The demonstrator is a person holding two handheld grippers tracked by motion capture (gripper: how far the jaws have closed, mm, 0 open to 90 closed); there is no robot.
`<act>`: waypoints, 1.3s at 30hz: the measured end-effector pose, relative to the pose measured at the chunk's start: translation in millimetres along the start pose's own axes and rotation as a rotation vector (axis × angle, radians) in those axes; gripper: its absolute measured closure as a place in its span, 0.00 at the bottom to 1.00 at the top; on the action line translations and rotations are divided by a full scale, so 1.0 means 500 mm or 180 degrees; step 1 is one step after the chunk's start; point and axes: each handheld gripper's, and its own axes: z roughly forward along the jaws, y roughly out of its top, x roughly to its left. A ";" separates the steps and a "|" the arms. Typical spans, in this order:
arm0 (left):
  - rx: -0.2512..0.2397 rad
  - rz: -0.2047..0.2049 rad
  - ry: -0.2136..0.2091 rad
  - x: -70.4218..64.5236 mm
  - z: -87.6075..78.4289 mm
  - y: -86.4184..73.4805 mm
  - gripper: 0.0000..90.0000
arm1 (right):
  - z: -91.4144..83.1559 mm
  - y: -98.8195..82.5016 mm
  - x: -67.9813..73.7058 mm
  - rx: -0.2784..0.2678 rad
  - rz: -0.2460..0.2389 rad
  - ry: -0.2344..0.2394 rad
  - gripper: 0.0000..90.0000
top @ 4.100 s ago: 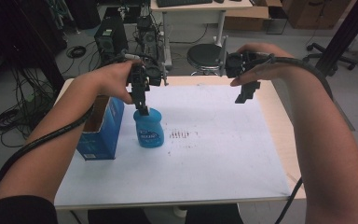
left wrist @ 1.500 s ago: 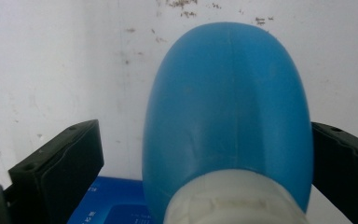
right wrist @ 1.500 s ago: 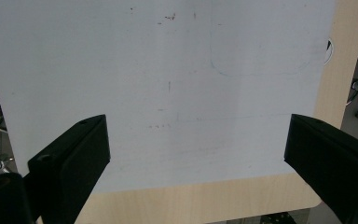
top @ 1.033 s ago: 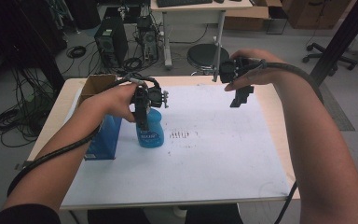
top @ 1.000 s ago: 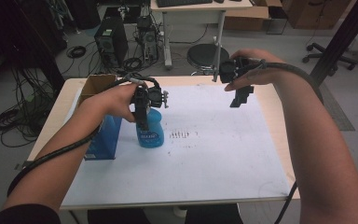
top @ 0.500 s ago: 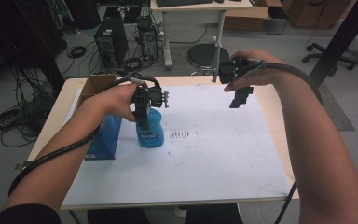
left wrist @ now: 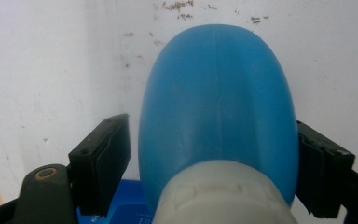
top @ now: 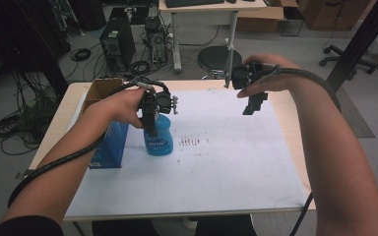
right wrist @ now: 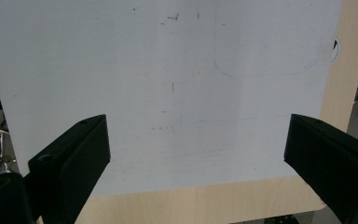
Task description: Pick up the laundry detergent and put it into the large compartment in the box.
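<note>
**Left gripper straddling blue bottle; right gripper held clear above table**

On the left half of the white sheet covering the table, a blue bottle stands upright, just beside a blue carton with an open cardboard top. From the high view, the left gripper comes down over the bottle from above, its body hiding the bottle's top. That view does not settle whether the jaws touch the bottle.

The left gripper view supplies the detail. Here the blue bottle lies between the two black jaws of the left gripper, with its pale cap nearest the camera. The right-hand jaw sits against the bottle's side. The left-hand jaw stands a little apart from it, a sliver of white sheet visible in the gap. The jaws are spread around the bottle, not clamped on it.

The right gripper is held in the air above the far right part of the sheet, well apart from the bottle. The right gripper view shows the right gripper with jaws spread wide and nothing between them, looking down on faint pencil marks on the sheet and the bare wooden table edge. Dark marks lie on the sheet just beside the bottle in the high view.
</note>
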 end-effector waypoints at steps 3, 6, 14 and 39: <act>0.0032 0.0015 0.0000 0.000 0.002 0.002 0.25 | 0.000 0.000 0.000 -0.0003 0.0000 -0.0002 0.08; 0.0058 0.0035 -0.0019 -0.001 0.005 0.003 0.30 | 0.000 0.000 0.001 0.0001 -0.0008 -0.0005 0.08; 0.0045 0.0044 -0.0063 -0.001 0.006 0.006 0.35 | 0.000 -0.004 0.001 -0.0004 0.0009 -0.0006 0.08; 0.0144 0.0003 -0.0067 -0.006 0.007 0.009 0.42 | 0.002 -0.003 0.003 0.0009 0.0007 0.0009 0.08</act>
